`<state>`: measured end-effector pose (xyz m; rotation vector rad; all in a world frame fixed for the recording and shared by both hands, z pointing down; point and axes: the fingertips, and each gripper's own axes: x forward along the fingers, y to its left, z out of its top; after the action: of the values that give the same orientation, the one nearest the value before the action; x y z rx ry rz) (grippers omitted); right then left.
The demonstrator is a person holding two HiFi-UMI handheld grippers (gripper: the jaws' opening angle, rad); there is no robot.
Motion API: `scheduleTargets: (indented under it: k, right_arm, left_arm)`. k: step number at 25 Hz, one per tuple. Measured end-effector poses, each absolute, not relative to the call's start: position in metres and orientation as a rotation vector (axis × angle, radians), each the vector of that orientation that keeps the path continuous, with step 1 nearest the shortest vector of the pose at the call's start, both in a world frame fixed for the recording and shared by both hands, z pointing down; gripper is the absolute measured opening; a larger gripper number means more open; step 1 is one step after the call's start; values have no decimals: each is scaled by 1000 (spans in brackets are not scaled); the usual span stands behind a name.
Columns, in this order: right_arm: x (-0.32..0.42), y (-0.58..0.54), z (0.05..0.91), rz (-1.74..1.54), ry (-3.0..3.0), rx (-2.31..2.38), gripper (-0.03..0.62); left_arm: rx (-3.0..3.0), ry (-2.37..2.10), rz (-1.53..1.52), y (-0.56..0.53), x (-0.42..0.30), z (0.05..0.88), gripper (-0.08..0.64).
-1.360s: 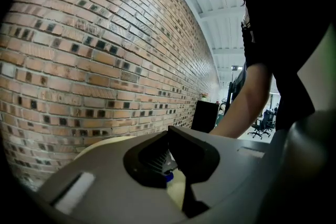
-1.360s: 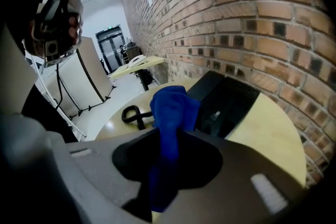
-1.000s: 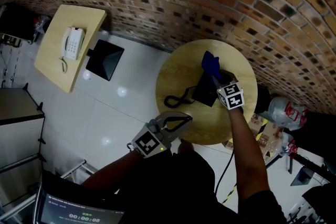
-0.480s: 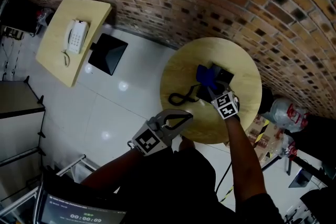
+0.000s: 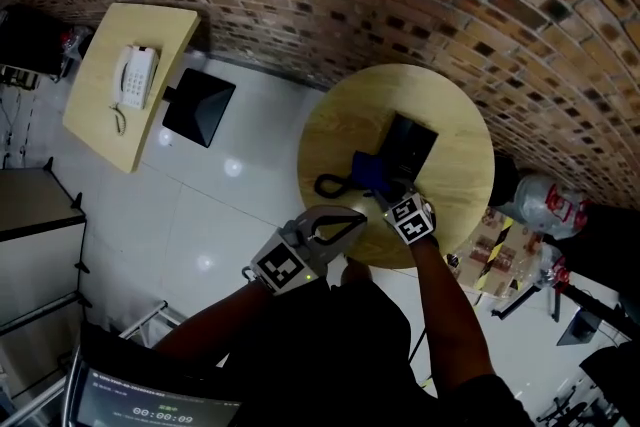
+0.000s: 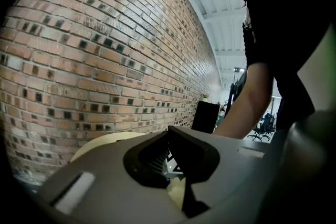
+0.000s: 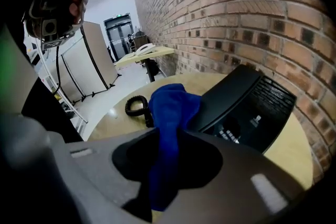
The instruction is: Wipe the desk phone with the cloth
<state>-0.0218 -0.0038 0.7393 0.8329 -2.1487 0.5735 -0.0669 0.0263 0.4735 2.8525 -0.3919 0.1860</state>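
Potentially, a hard stroke drags the cord (image 5: 333, 185) or shoves the phone (image 5: 408, 145) across the table (image 5: 462, 200). The right gripper (image 5: 388, 196) clamps the cloth (image 5: 367, 172), its jaws partly closed; the cloth touches the phone's near end. The left gripper's (image 5: 345, 227) jaws meet, empty, near the table edge.

The right tool (image 5: 386, 193) has dragged the cloth (image 5: 368, 172) across the desk phone (image 5: 412, 141) — nearer the person now.
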Motion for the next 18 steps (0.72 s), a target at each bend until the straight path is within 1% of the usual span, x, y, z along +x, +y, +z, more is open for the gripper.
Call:
scheduleTargets:
  k: [4,7,12,18]
  right_arm:
    - [-23,8,737,577,-2163,827,89]
    - [-7,8,725,579,-2184,894,89]
    - [47,0,706,578,-2155,1043,89]
    - [132,-8,698,589,-2059,1224,89]
  left_arm:
    - [2861,-347,203,28,-61,474,0]
    - [2876,-318,204,29,-50,473,1]
    - [2889,-260,212,33,-31,471,0]
    - [2898,-206,211,37,-11,468,1]
